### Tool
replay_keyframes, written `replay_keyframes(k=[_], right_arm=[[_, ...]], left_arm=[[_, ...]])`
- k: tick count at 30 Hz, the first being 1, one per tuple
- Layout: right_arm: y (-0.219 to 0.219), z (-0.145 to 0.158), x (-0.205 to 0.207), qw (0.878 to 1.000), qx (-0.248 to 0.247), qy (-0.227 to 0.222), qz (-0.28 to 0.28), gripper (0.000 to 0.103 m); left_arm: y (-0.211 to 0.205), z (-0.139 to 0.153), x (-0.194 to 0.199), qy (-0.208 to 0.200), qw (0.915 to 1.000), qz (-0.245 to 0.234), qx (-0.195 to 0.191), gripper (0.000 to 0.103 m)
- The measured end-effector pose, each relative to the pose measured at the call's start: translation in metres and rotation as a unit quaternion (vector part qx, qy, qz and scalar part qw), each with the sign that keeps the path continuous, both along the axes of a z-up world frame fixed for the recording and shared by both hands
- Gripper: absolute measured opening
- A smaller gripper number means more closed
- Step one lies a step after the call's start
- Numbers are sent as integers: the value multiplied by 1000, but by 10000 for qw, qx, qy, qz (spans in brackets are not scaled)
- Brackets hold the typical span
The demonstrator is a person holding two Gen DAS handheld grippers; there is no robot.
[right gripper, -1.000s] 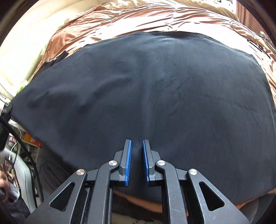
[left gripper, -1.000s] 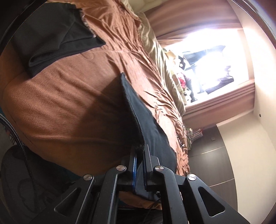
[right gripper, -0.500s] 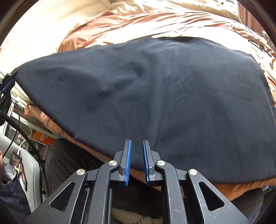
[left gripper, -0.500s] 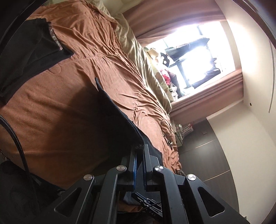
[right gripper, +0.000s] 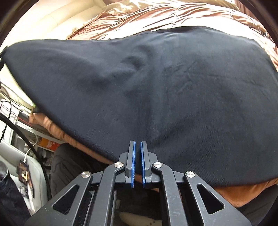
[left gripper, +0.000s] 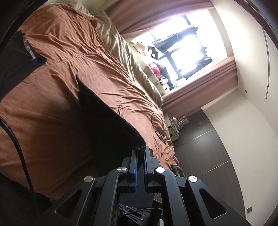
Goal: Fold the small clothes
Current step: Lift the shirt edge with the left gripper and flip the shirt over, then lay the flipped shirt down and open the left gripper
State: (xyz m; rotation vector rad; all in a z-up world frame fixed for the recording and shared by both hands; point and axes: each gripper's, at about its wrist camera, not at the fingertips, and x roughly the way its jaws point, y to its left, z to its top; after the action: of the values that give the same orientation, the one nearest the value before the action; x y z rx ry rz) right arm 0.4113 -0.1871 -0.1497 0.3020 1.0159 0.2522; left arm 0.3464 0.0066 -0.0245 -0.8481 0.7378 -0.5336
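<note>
A dark navy cloth point(right gripper: 156, 87) lies spread over the near part of the brown bedcover point(left gripper: 52, 113). My left gripper point(left gripper: 139, 150) is shut on one corner of this cloth point(left gripper: 107, 125) and holds it up off the bed, so the fabric rises as a slanted sheet. My right gripper point(right gripper: 137, 142) points down at the cloth's near hem. Its jaws are closing, and the hem runs between the blue pads. In the right wrist view the cloth's left side is raised above the bedcover point(right gripper: 173, 15).
Another black garment point(left gripper: 15, 57) lies at the far left of the bed. A beige duvet point(left gripper: 121, 47), plush toys point(left gripper: 152, 52) and a thin cable point(left gripper: 158, 121) lie toward the window side. Dark wardrobe doors point(left gripper: 208, 147) stand beyond. Shelves and a white seat point(right gripper: 22, 165) crowd the bedside.
My left gripper has risen with the cloth corner, lifting that side off the bed. The right gripper's pads have drawn together at the near hem.
</note>
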Motion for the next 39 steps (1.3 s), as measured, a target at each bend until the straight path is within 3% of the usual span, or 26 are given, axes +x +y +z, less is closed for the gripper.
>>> replay_keyframes(k=[6, 19, 22, 24, 31, 34, 36, 38, 39], right_arm=[[-31, 13, -9, 9994, 254, -167, -140, 2], [-127, 44, -59, 9903, 777, -612, -972, 5], [-144, 44, -72, 9871, 903, -666, -1143, 23], [-158, 45, -81, 9847, 943, -746, -1264, 43], [-204, 45, -124, 9751, 1167, -882, -1667, 46], [-223, 44, -138, 9726, 1200, -879, -1787, 46], [-234, 38, -144, 9717, 1210, -820, -1858, 46], [-243, 31, -149, 9711, 1225, -751, -1906, 46], [-248, 28, -149, 9708, 1242, -716, -1925, 46]], left_arm=[[-30, 19, 6, -190, 9993, -304, 79, 5], [-123, 49, 23, -431, 9923, -1096, 393, 5], [-150, 53, 25, -458, 9894, -1300, 456, 5], [-171, 54, 27, -467, 9869, -1457, 507, 5], [-256, 38, 31, -354, 9751, -2085, 666, 5], [-295, 19, 32, -138, 9633, -2543, 845, 17], [-310, 5, 30, -50, 9563, -2755, 978, 37], [-313, -5, 28, -33, 9546, -2744, 1155, 48], [-313, -9, 28, -21, 9549, -2699, 1234, 48]])
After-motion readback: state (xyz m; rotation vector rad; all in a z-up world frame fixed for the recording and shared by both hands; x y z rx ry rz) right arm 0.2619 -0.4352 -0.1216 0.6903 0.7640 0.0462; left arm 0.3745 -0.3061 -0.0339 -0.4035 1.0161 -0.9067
